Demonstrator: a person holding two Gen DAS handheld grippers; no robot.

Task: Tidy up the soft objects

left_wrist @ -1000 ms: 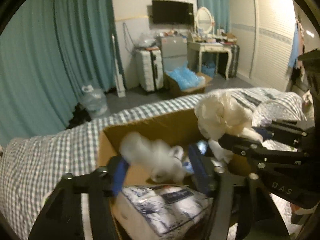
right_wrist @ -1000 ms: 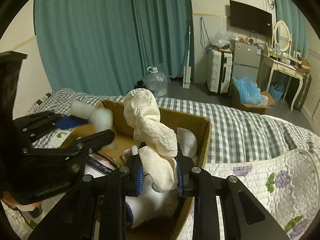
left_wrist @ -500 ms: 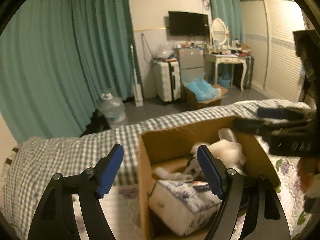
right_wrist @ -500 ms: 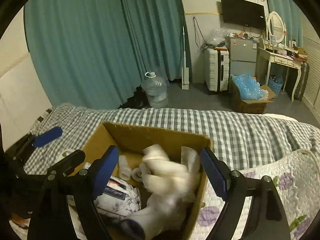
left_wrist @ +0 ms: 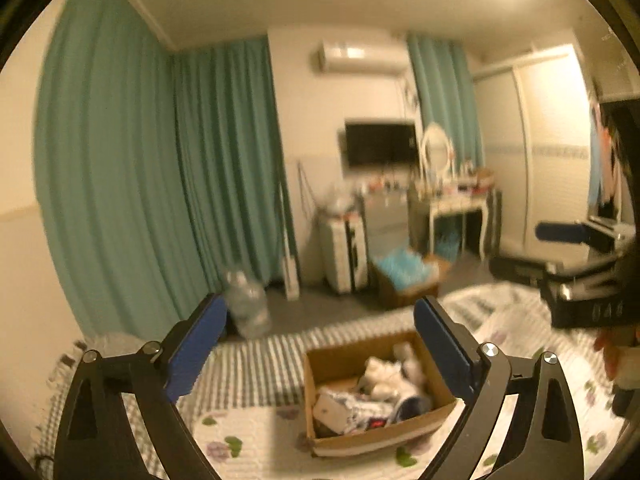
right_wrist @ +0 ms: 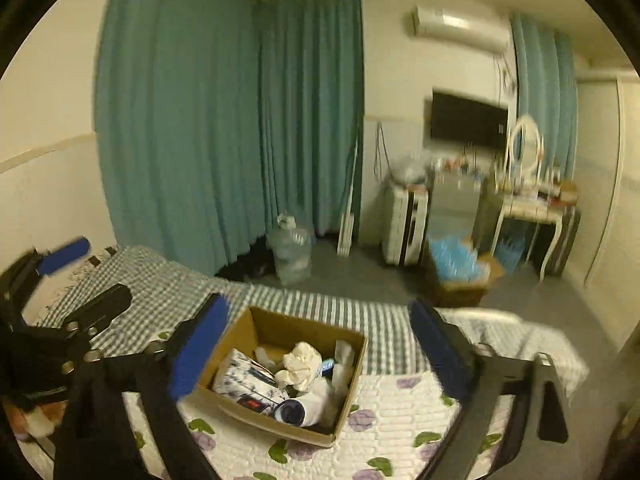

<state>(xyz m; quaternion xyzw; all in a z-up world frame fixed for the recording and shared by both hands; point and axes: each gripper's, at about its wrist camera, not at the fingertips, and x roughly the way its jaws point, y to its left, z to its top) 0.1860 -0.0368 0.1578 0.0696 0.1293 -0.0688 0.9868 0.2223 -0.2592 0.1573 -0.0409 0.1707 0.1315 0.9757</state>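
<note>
Right wrist view shows my right gripper (right_wrist: 316,344) with its blue pads spreading apart and nothing between them; a second ago those pads were clamped on a cream lace cloth held over the cardboard box (right_wrist: 348,396). That cream cloth (right_wrist: 300,364) now lies crumpled inside the box, on top of the folded printed bundle (right_wrist: 248,376) and beside a rolled white sock (right_wrist: 304,408). My left gripper (left_wrist: 320,344) is opening too, with nothing between its pads; a second ago a white fluffy piece was by its pads over the box, and I make out a white heap (left_wrist: 384,376) in the far part of the box, though blur keeps me from telling the pieces apart

Both views now look down on the box from higher and further back than before, so it sits small on the flowered quilt (right_wrist: 400,424), with the checked sheet (right_wrist: 320,312) beyond it on the far side

I judge both drops done: the soft things are in the box and both hands are free. No other loose soft thing shows on the bed, so I'd look around before reaching again
</note>
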